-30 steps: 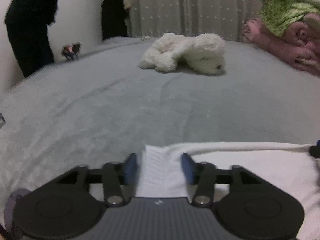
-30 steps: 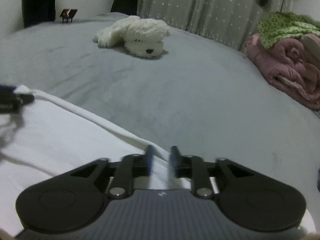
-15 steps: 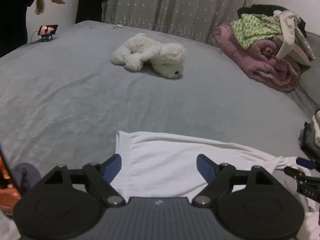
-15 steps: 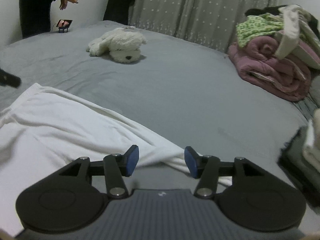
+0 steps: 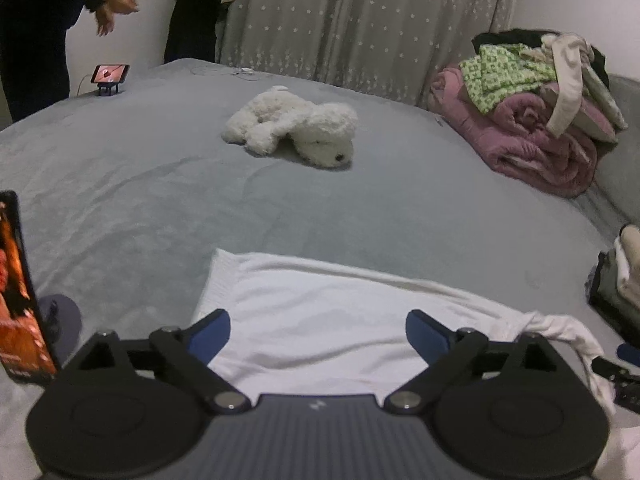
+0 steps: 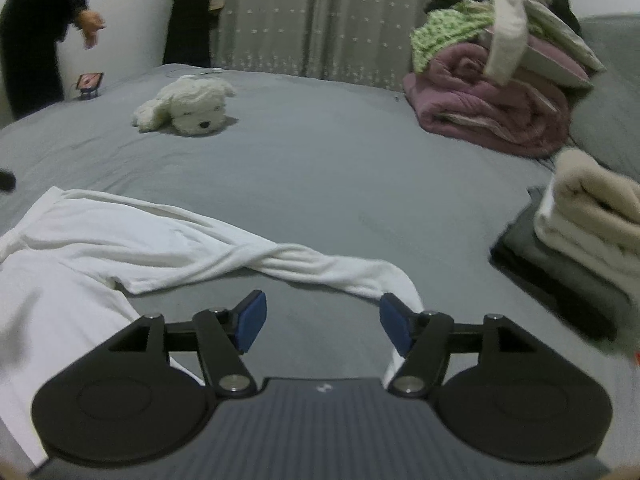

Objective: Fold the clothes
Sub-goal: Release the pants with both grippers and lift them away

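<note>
A white long-sleeved garment (image 5: 320, 312) lies spread on the grey bed (image 5: 280, 208). My left gripper (image 5: 318, 330) hovers over its near part, jaws wide and still opening, the cloth lying below them and not pinched. In the right wrist view the same white garment (image 6: 132, 240) stretches a twisted sleeve (image 6: 320, 266) across the bed. My right gripper (image 6: 320, 320) sits just short of that sleeve, jaws opening, with only grey sheet between the blue pads (image 6: 250, 320).
A white plush dog (image 5: 296, 128) lies mid-bed. Pink blankets with piled clothes (image 5: 532, 108) stand at the back right. Folded cream and dark clothes (image 6: 580, 236) are stacked at the right. A lit phone (image 5: 16, 292) stands at the left; a person (image 5: 44, 28) is beyond the bed.
Both grippers let go of the white garment, opened wide and drew back and up. The garment now lies flat with its sleeve stretched to the right.
</note>
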`<state>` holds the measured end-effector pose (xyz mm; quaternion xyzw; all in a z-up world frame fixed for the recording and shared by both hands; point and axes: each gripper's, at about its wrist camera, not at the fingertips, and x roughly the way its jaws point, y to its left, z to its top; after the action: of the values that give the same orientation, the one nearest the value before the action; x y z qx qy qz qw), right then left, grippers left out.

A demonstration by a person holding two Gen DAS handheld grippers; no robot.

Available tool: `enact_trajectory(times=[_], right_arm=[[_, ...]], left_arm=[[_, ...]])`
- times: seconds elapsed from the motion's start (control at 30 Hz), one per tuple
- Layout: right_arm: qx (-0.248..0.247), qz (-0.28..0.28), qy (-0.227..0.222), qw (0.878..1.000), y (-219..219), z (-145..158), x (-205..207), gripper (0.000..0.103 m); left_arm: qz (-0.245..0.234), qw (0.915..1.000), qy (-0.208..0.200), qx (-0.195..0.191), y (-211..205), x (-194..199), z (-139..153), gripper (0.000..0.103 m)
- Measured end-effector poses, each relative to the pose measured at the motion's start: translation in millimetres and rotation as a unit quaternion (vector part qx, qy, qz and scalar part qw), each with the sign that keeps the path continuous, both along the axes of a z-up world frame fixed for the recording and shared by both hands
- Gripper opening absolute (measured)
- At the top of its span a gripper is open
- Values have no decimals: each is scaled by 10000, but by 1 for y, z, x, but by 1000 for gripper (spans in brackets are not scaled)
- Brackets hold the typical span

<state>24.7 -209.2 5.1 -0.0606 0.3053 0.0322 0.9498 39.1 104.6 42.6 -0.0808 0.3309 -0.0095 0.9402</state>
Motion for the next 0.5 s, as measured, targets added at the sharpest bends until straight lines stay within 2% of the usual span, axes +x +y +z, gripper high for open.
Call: enact_trajectory(times=[0.2, 0.37, 0.5], right_arm=[[219, -427, 68, 9988, -7, -8, 2, 67], [301, -579, 59, 9979, -11, -16, 6, 68], [401, -604, 92, 9973, -12, -26, 11, 70]], left_arm=[[-249, 9997, -13, -11, -56, 0, -22, 96], [-605, 9966, -313, 466, -91, -1, -34, 96], [-841, 9909, -557, 893, -103, -3, -45, 97]])
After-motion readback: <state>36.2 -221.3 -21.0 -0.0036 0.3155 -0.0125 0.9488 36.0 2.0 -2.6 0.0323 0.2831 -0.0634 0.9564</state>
